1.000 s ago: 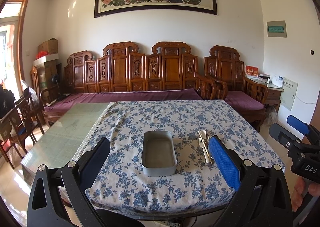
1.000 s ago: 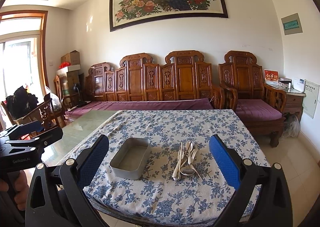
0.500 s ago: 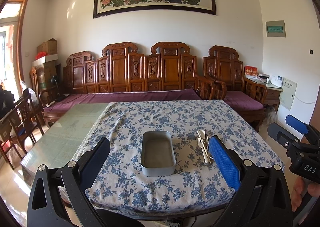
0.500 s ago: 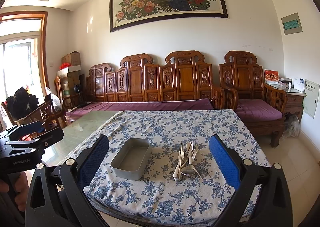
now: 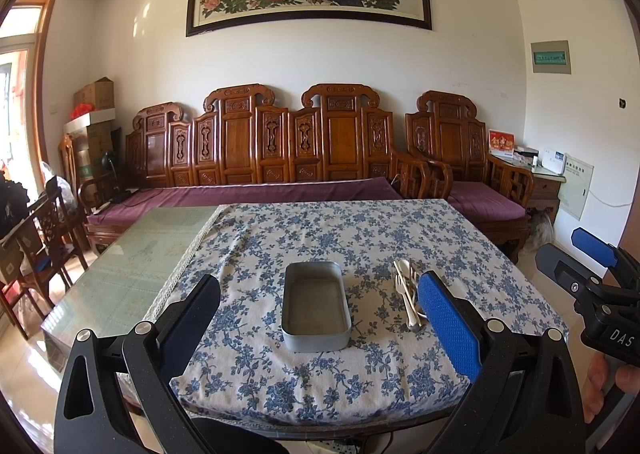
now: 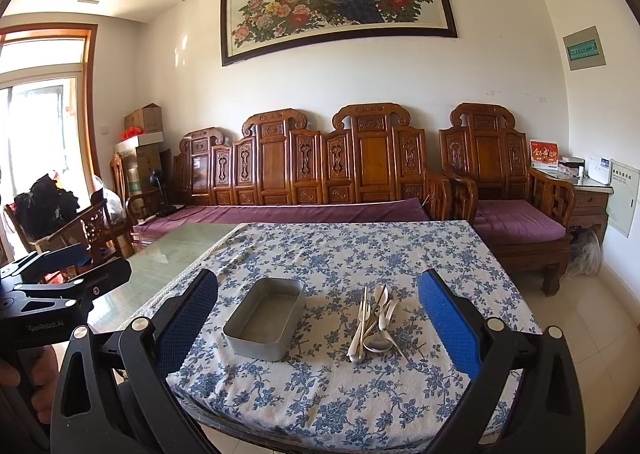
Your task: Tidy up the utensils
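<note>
Almost nothing has changed over the last second: the room, the surface [image 5: 256, 382] and everything on it sit just as they did, and both views have only drifted a hair. That stillness suggests the task is at its very start, with nothing sorted yet.

The surface, under a blue-flowered cloth [image 6: 360, 254], carries two things. The tin [image 5: 316, 304], a shallow metal tray with rounded corners, stands empty near the front middle. The utensils [image 6: 374, 324] lie in a loose pile just to the right of the tin, apart from it: pale forks and spoons fanned over one another, with what looks like a metal spoon at the near end. In the left view the pile is partly hidden behind a blue pad.

The left gripper [image 5: 320, 322] hangs in front of the surface edge, its jaws spread wide and holding nothing; the tin sits between them in its line of sight. The right gripper [image 6: 320, 322] is likewise wide open and empty, short of the surface, with both tin and pile framed between its jaws. Neither touches anything.

The pile is on the right gripper's side, so that one is better placed to reach in first. The overlapping handles will likely make a single piece hard to pick out; a stray fork may come along or slide off across the cloth.
</note>
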`<state>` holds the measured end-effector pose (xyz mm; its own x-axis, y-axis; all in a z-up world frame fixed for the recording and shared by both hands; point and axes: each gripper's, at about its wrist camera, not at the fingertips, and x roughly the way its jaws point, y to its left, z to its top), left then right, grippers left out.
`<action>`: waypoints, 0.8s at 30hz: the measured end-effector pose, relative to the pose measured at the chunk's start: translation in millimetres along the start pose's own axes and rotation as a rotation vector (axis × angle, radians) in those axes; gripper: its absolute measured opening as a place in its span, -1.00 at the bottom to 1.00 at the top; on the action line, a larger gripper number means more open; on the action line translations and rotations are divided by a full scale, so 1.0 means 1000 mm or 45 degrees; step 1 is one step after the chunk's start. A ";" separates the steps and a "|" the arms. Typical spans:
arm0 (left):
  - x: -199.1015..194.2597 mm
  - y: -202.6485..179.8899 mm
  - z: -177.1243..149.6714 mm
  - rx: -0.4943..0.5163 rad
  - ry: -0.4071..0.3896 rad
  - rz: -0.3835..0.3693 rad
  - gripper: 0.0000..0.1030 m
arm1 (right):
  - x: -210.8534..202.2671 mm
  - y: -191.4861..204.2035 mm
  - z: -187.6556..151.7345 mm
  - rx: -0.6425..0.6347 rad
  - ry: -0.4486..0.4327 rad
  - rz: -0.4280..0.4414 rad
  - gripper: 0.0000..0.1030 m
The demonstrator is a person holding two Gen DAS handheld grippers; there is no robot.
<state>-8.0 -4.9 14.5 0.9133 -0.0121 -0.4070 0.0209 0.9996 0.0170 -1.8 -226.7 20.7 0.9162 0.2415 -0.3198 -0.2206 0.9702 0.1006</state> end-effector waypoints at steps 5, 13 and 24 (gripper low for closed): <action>0.000 -0.001 -0.001 0.004 0.003 -0.004 0.85 | 0.000 0.001 0.000 0.000 -0.001 0.000 0.95; 0.006 -0.001 -0.003 0.009 0.036 -0.017 0.85 | 0.000 -0.003 -0.002 0.004 0.008 0.000 0.95; 0.053 -0.001 -0.024 0.020 0.212 -0.059 0.85 | 0.027 -0.025 -0.020 0.035 0.067 -0.003 0.95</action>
<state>31.0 -6.5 -28.8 0.8314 -0.0525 -0.5531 0.0688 0.9976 0.0088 22.4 -244.3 -9.1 0.8977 0.2405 -0.3692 -0.2083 0.9700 0.1253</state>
